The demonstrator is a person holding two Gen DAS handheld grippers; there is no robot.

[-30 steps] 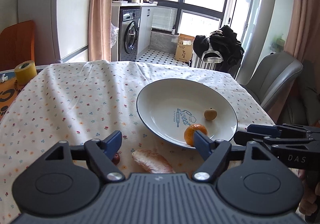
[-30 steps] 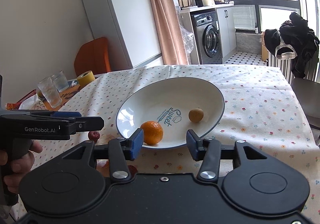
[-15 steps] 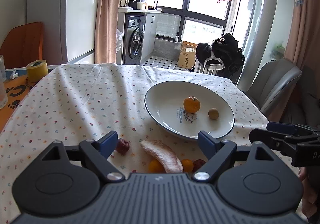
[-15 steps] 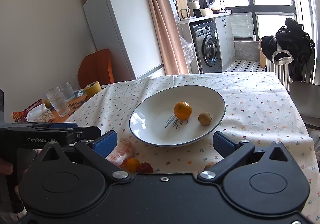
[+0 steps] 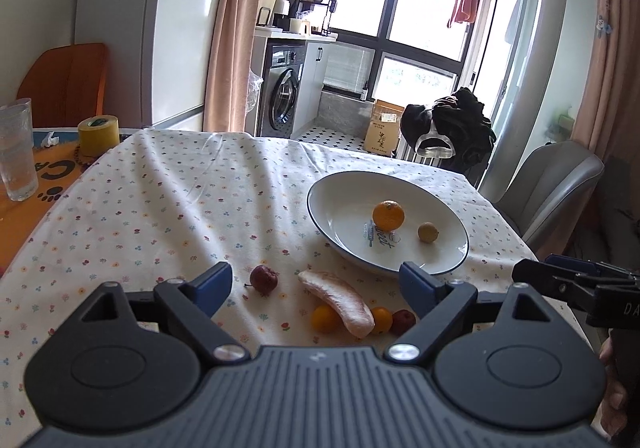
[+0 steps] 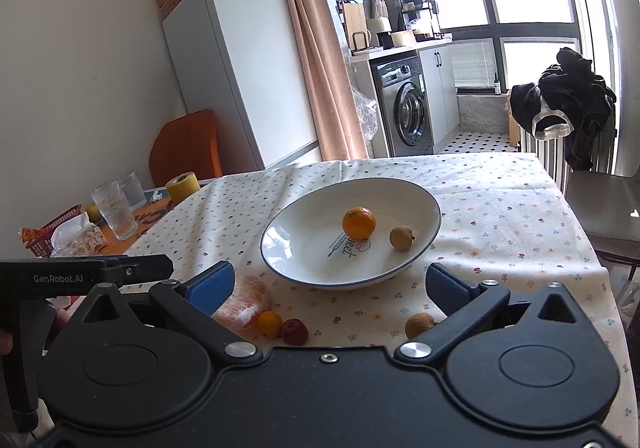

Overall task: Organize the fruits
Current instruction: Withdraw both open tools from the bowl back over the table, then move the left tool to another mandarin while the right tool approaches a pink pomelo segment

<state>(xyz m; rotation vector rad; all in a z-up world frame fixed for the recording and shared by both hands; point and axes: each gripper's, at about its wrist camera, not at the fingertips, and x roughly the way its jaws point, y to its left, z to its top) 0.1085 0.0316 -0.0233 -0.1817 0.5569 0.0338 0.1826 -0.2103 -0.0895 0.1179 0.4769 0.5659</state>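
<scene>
Two fruits sit beside "Sweet" lettering in the white plate (image 6: 420, 204).

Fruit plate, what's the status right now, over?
Both tongs open, empty: left, right. Plate holds mandarin and small tan fruit. Pomelo wedge and five small fruits lie on the cloth. Path clear.

On the desk (image 5: 160, 200) the plate (image 5: 332, 224) holds an orange (image 5: 388, 214) with a longan (image 5: 428, 232) to its right. Nearer than the plate lie a pomelo slice (image 5: 340, 302), two kumquats (image 5: 326, 318) flanking it, and a date (image 5: 403, 322) (another date (image 5: 264, 279) sits apart, leftward). A second longan (image 6: 419, 325) lies right of these.
</scene>
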